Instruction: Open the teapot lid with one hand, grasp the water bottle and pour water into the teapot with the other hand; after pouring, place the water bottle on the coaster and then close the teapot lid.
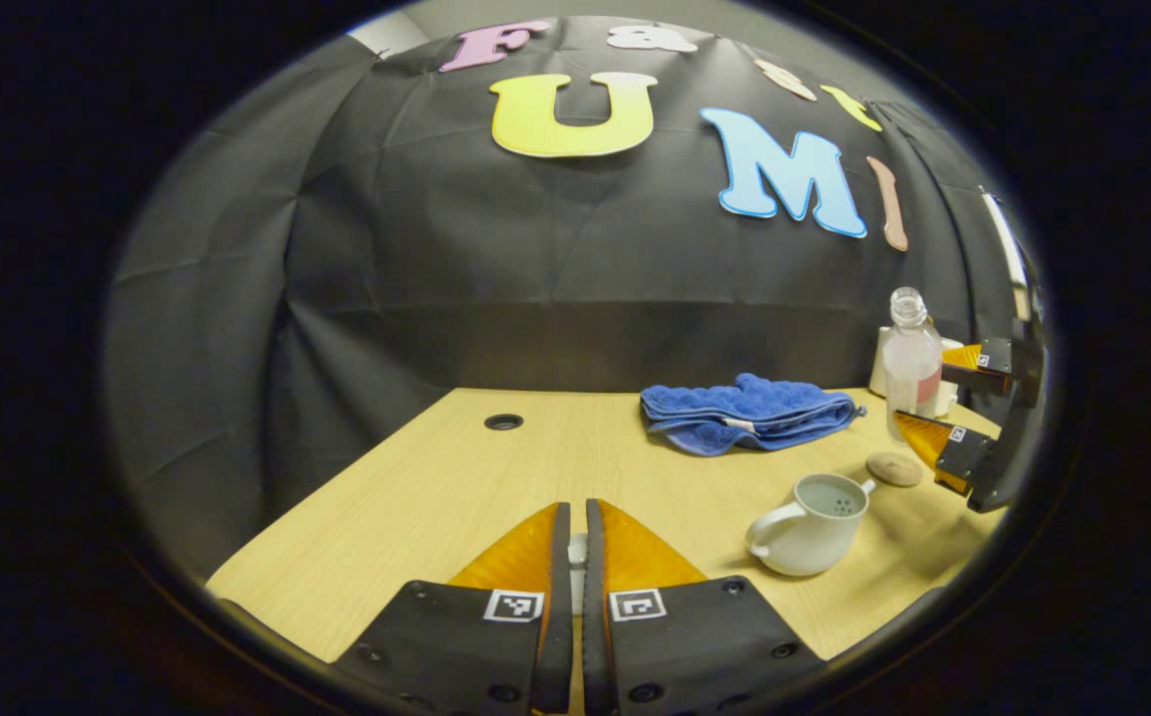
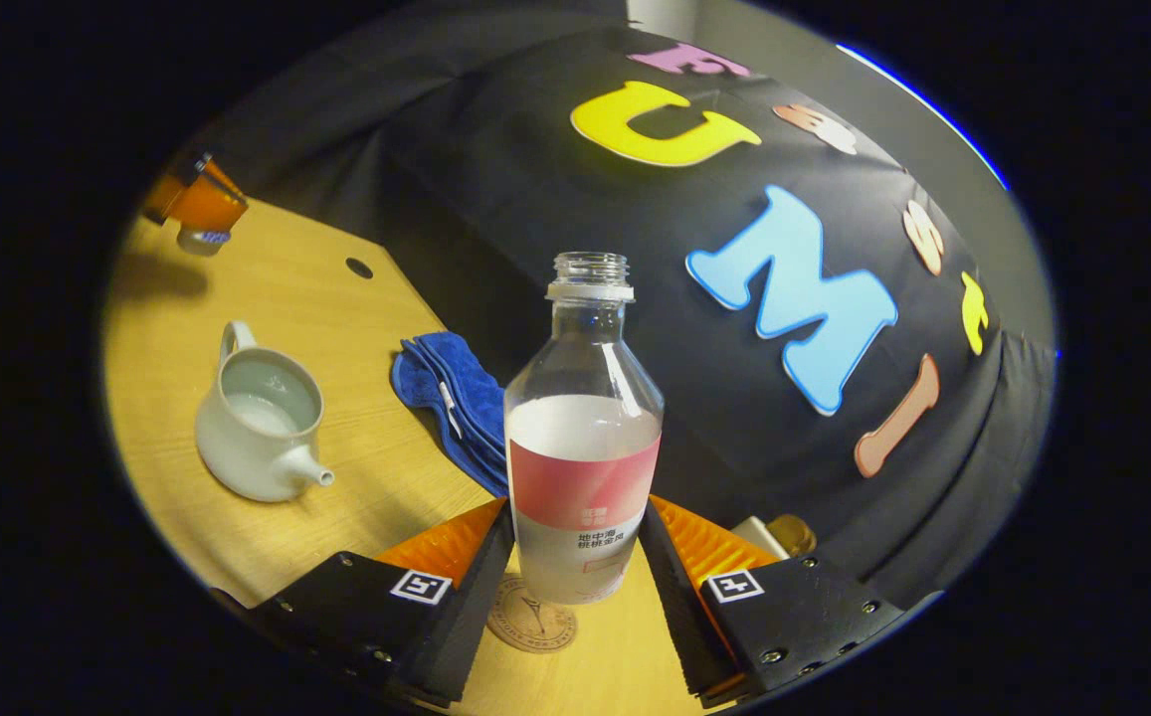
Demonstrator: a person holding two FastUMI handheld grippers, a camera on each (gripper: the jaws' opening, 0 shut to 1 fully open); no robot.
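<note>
One clear ribbed-neck water bottle stands above the round cork coaster.

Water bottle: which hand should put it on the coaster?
Right, I'd say. The right hand-held gripper grips the water bottle, right by the coaster. The left hand-held gripper is farther off, past the teapot.

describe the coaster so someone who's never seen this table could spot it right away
On the wooden table, look between the blue towel and the white teapot. The coaster is the small flat round tan disc lying there, below the bottle. Its neighbours are cloth or stand tall.
</note>
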